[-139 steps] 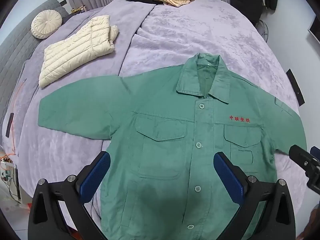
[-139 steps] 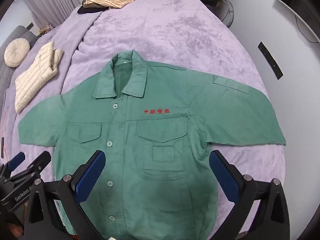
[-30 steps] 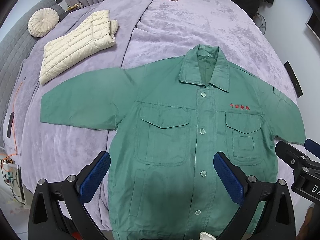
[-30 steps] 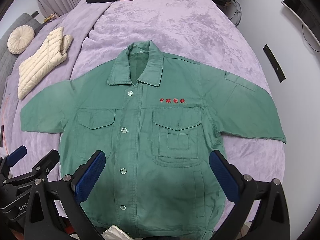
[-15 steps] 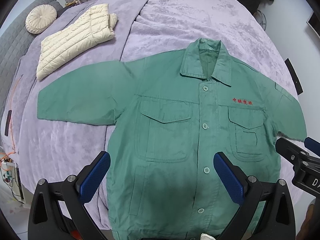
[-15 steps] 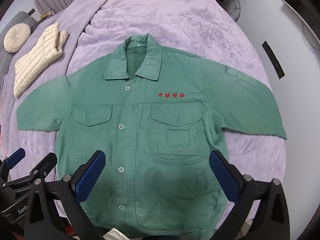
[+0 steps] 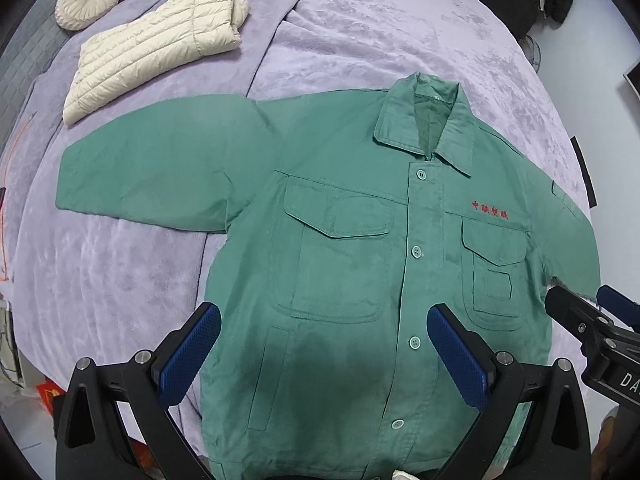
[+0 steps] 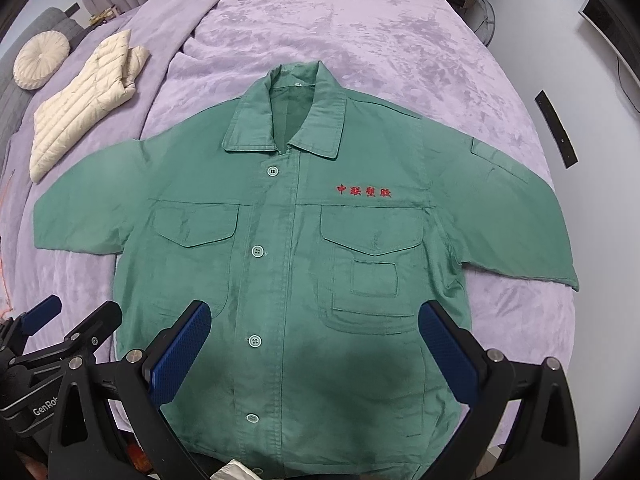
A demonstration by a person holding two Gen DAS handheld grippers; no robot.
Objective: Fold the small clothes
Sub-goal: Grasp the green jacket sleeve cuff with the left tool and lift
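The green shirt (image 8: pixel 304 272) lies flat, buttoned, sleeves spread, unfolded on the bed (image 8: pixel 360 40). Left hand-held gripper (image 7: pixel 324 354) and right hand-held gripper (image 8: pixel 314 350) hover released above its hem. All folds remain.

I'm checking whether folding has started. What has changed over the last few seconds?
Only the viewpoints shifted slightly. Both the left gripper and right gripper stay open above the green shirt's hem, holding nothing. The shirt remains flat, buttoned, sleeves spread on the purple bedspread; nothing grasped or folded.
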